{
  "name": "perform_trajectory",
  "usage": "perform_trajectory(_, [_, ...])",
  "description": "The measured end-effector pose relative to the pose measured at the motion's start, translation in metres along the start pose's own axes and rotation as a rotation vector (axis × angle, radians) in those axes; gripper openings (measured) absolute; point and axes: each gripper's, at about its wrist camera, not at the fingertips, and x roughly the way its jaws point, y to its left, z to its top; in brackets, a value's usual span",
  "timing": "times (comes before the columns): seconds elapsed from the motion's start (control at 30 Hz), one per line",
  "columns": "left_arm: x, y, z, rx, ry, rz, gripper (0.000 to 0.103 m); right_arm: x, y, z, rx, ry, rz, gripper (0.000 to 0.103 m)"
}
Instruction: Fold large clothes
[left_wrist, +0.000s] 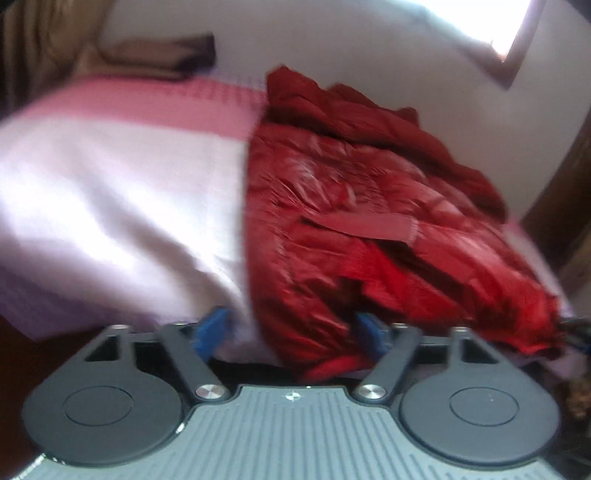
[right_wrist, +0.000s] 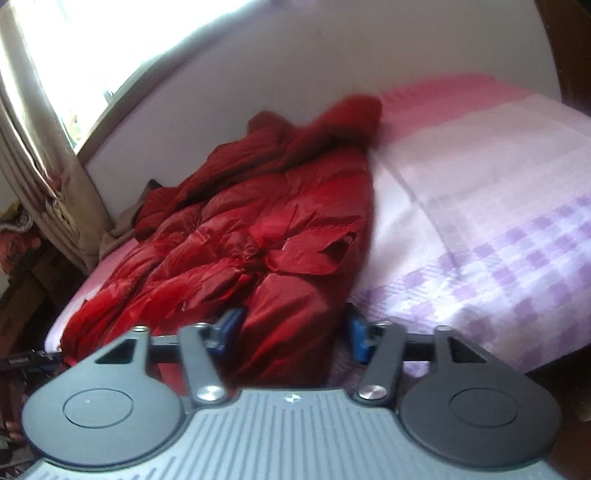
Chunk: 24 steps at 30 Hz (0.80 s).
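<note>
A shiny red padded jacket (left_wrist: 369, 206) lies crumpled on a bed with a pink and lilac sheet (left_wrist: 110, 192); its hem hangs over the near edge. My left gripper (left_wrist: 291, 332) is at that hem with its jaws apart. The red fabric lies by the right blue pad (left_wrist: 369, 334), and bare sheet shows beside the left pad. In the right wrist view the jacket (right_wrist: 258, 229) fills most of the gap of my right gripper (right_wrist: 293, 330). The left blue pad (right_wrist: 231, 326) meets the fabric, but a thin dark gap remains at the other pad. Both views are blurred.
A white wall runs behind the bed, with a bright window and a beige curtain (right_wrist: 44, 155) at one end. A brown folded cloth (left_wrist: 159, 55) lies at the far end of the bed. The checked lilac sheet (right_wrist: 498, 258) is bare beside the jacket. Dark wood (left_wrist: 565, 206) stands nearby.
</note>
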Motion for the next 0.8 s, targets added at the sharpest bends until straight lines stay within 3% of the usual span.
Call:
perform_trajectory(0.03, [0.002,0.0,0.0,-0.017,0.016,-0.031,0.044,0.0,-0.001,0.0,0.011,0.004,0.009,0.037])
perform_trajectory(0.07, [0.003,0.001,0.001,-0.028,0.028,-0.06,0.043,0.001,-0.002,0.0,0.027,0.007,0.025,0.033])
perform_trajectory(0.27, [-0.007,0.002,0.006,-0.021,-0.005,-0.136,0.044,-0.002,-0.015,-0.002,0.086,0.016,0.082,0.033])
perform_trajectory(0.33, [-0.002,0.0,0.01,-0.012,-0.002,-0.123,0.067,-0.001,-0.021,-0.002,0.123,0.021,0.108,0.037])
perform_trajectory(0.4, [0.006,0.003,0.013,-0.042,-0.003,-0.135,0.08,-0.002,-0.025,-0.002,0.157,0.022,0.136,0.044])
perform_trajectory(0.43, [0.01,0.004,0.014,-0.06,-0.001,-0.155,0.083,-0.001,-0.026,-0.002,0.176,0.022,0.153,0.051])
perform_trajectory(0.5, [0.016,0.005,0.017,-0.078,-0.003,-0.178,0.083,-0.001,-0.023,-0.003,0.179,0.02,0.156,0.054])
perform_trajectory(0.57, [0.018,-0.003,0.018,-0.053,-0.019,-0.164,0.066,-0.001,-0.016,-0.004,0.135,0.012,0.132,0.053])
perform_trajectory(0.6, [0.019,-0.008,0.019,-0.025,-0.026,-0.14,0.036,0.0,-0.013,-0.005,0.116,0.008,0.122,0.051])
perform_trajectory(0.67, [0.021,-0.014,0.019,-0.013,-0.026,-0.109,0.026,0.003,-0.011,-0.006,0.106,0.008,0.094,0.029])
perform_trajectory(0.7, [0.018,-0.013,0.019,-0.024,-0.038,-0.114,0.02,0.004,-0.014,-0.006,0.126,0.005,0.108,0.026])
perform_trajectory(0.8, [0.006,-0.019,0.019,-0.015,-0.072,-0.092,0.016,0.001,-0.023,-0.008,0.197,-0.016,0.157,0.017])
